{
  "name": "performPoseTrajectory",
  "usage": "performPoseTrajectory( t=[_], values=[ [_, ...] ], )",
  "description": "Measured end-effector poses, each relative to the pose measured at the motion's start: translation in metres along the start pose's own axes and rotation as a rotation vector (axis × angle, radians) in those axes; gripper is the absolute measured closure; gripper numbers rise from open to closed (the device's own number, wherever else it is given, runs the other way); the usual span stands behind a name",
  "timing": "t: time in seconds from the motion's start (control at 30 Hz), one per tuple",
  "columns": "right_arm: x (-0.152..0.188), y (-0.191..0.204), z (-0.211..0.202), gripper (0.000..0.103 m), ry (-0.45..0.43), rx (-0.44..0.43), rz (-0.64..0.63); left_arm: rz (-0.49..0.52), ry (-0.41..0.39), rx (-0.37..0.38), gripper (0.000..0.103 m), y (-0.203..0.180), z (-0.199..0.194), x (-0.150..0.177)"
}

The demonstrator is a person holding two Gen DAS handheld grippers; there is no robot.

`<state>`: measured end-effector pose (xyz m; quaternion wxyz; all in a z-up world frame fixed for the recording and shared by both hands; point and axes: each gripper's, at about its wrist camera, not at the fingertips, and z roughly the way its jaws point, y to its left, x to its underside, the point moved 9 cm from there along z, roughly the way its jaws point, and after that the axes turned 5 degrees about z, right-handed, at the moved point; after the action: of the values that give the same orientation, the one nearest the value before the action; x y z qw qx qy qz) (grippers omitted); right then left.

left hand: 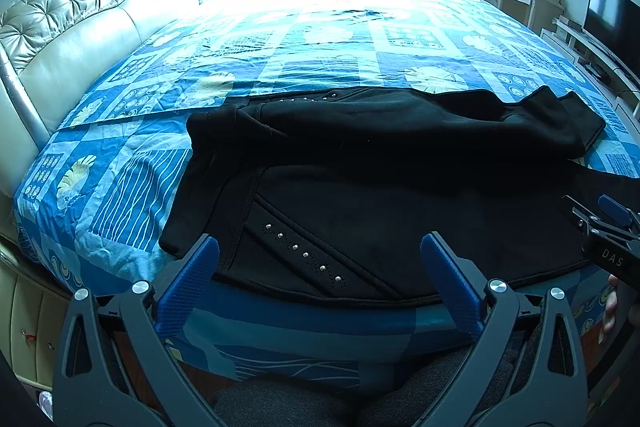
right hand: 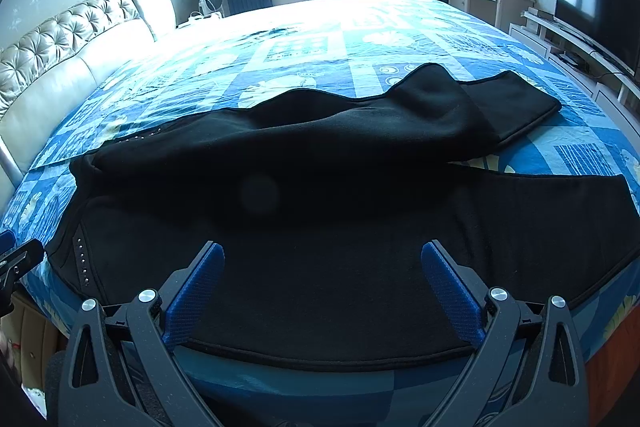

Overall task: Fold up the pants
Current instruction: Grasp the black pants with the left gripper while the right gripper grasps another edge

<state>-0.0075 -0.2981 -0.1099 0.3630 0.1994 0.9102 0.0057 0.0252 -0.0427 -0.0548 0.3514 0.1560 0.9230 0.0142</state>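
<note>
The black pants (left hand: 360, 163) are spread on the bed (left hand: 320, 39), nothing is held by either wide hand-held gripper (left hand: 320, 267) (right hand: 322, 275), and the near edge should be pinched next.

Bed (left hand: 340, 39) with blue patterned sheet; black pants (left hand: 360, 163) spread flat across near edge.

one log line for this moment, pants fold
stage: pre-grasp | pants: spread on bed, unfolded | left tongs: open, empty | right tongs: open, empty
</note>
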Motion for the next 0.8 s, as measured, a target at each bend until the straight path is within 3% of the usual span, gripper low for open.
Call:
performPoseTrajectory(
  t=[0.3,0.43,0.5,0.63,0.8],
  values=[
    [0.000,0.002,0.000,0.004,0.002,-0.018,0.000,0.002,0.003,0.010,0.002,0.000,0.001,0.000],
    [-0.003,0.006,0.000,0.004,0.026,-0.083,-0.009,0.018,0.002,0.065,0.002,0.000,0.003,-0.002],
    [-0.012,0.010,0.000,0.004,0.037,-0.164,-0.009,0.041,-0.001,0.094,0.002,0.006,0.004,-0.008],
    [-0.044,0.020,0.002,0.004,0.049,-0.341,-0.052,0.039,0.029,0.200,0.002,0.042,0.024,-0.025],
    [-0.103,0.032,0.033,0.004,0.051,-0.393,-0.234,-0.043,0.083,0.258,0.002,0.133,0.085,-0.063]
  ],
)
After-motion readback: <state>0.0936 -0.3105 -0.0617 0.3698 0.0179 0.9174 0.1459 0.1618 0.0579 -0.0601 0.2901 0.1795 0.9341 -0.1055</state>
